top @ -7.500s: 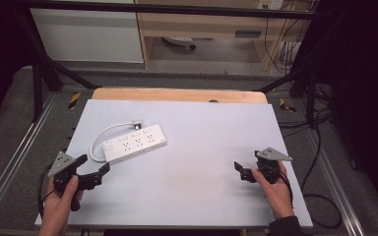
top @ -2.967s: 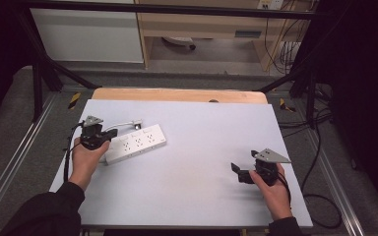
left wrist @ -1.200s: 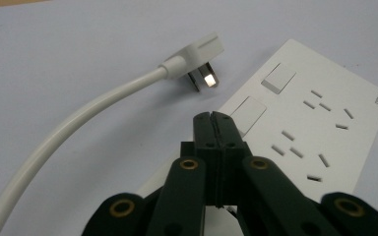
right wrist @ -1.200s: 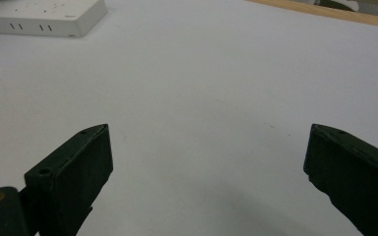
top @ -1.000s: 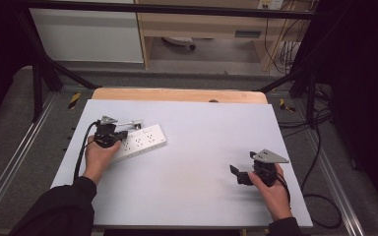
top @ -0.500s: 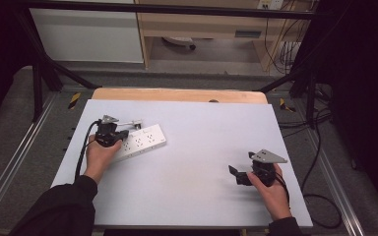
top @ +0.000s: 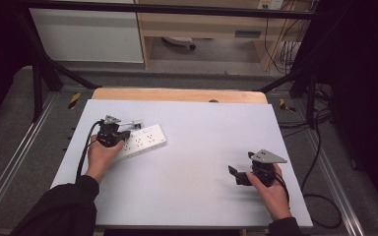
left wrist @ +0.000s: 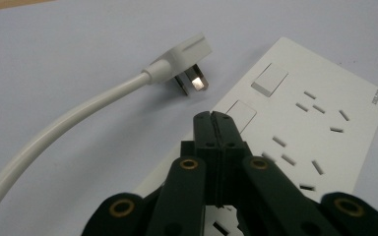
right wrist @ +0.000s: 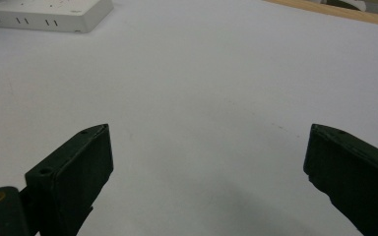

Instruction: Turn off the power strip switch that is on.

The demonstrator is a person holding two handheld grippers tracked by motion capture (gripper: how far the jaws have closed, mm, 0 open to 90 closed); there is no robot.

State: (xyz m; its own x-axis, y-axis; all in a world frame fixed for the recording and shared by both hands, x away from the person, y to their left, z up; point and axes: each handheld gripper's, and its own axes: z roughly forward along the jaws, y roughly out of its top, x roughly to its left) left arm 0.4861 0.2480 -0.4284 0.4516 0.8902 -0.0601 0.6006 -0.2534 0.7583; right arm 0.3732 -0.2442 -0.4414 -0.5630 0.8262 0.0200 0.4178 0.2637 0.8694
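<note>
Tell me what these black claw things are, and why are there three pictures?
A person sits at a table holding a squeeze tool in each hand; the pinching ends are called jaws. One camera looks down from above. The other two ride on the tools and look along their jaws. On the table lies a white power strip with its white cord and plug. The left gripper has its jaws shut together, holding nothing, with the tips just over one of the strip's buttons. The right gripper waits at the other side of the table with its jaws wide open, and nothing between them.
</note>
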